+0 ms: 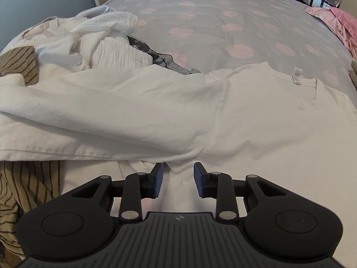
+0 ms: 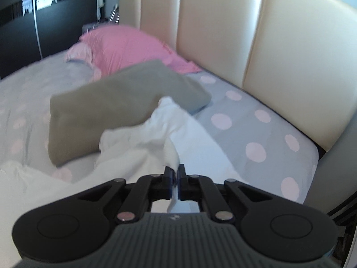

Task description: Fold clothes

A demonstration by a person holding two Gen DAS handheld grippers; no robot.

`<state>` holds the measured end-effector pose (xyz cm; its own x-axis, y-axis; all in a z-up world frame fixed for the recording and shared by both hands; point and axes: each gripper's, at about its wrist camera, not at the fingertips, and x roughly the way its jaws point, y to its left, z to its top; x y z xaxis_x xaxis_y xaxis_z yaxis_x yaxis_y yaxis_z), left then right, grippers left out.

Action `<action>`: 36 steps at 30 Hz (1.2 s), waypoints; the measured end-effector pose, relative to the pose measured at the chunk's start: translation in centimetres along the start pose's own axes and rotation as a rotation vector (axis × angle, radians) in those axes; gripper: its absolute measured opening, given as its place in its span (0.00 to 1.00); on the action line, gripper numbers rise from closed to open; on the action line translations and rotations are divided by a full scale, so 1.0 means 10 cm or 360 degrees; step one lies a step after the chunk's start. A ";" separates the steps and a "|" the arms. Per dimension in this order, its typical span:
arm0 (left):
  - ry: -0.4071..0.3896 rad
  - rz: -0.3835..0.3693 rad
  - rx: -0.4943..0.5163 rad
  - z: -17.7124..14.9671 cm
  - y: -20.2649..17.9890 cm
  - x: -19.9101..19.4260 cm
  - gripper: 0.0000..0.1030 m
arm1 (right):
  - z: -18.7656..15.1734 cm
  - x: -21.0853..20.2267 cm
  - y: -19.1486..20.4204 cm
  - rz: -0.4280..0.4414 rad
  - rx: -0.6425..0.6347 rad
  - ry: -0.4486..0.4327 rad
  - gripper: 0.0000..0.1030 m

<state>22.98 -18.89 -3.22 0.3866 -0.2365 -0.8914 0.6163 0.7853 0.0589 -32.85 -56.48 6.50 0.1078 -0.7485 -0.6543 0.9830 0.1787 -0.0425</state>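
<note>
Two grippers on one white shirt (image 1: 256,116) spread on the bed (image 1: 212,22) — right gripper (image 2: 175,179) pinched its bunched edge, left gripper (image 1: 177,179) stood apart, cloth between unpressed. Light, limp, likely slippery — hems best.

Pink pillow (image 2: 125,47), cream headboard (image 2: 223,33), prob. padded

Left gripper (image 1: 178,179) at six o'clock, jaws partly apart; right gripper (image 2: 176,182) at six o'clock, pinched on cloth.
</note>
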 end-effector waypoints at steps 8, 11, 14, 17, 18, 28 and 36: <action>0.0020 0.0013 0.0004 -0.02 0.01 0.03 0.27 | 0.02 -0.46 -0.40 -0.0067 0.0251 -0.0103 0.04; 0.0026 0.0021 -0.0003 -0.03 0.01 0.04 0.27 | -0.06 -0.39 -0.52 -0.0108 0.0275 -0.0045 0.04; 0.0028 0.0024 0.0007 -0.03 -0.01 0.04 0.27 | -0.15 -0.10 -0.60 -0.0121 0.0267 0.0029 0.04; 0.0025 0.0025 0.0027 -0.05 -0.04 0.04 0.27 | -0.21 0.26 -0.65 -0.0164 0.0244 0.0136 0.04; 0.0024 0.0026 0.0035 -0.06 -0.05 0.03 0.27 | -0.23 0.38 -0.66 -0.0180 0.0236 0.0173 0.04; 0.0033 0.0066 0.0062 -0.06 -0.09 0.07 0.28 | -0.33 0.52 -0.64 -0.0344 0.0112 0.0193 0.21; -0.0058 0.0006 0.0165 0.02 -0.14 0.04 0.28 | -0.23 0.22 -0.32 -0.0172 -0.0028 -0.0110 0.29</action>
<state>22.42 -20.15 -3.62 0.4123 -0.2558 -0.8744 0.6817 0.7233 0.1099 -36.12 -57.22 3.51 0.0118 -0.8061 -0.5917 0.9867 0.1053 -0.1238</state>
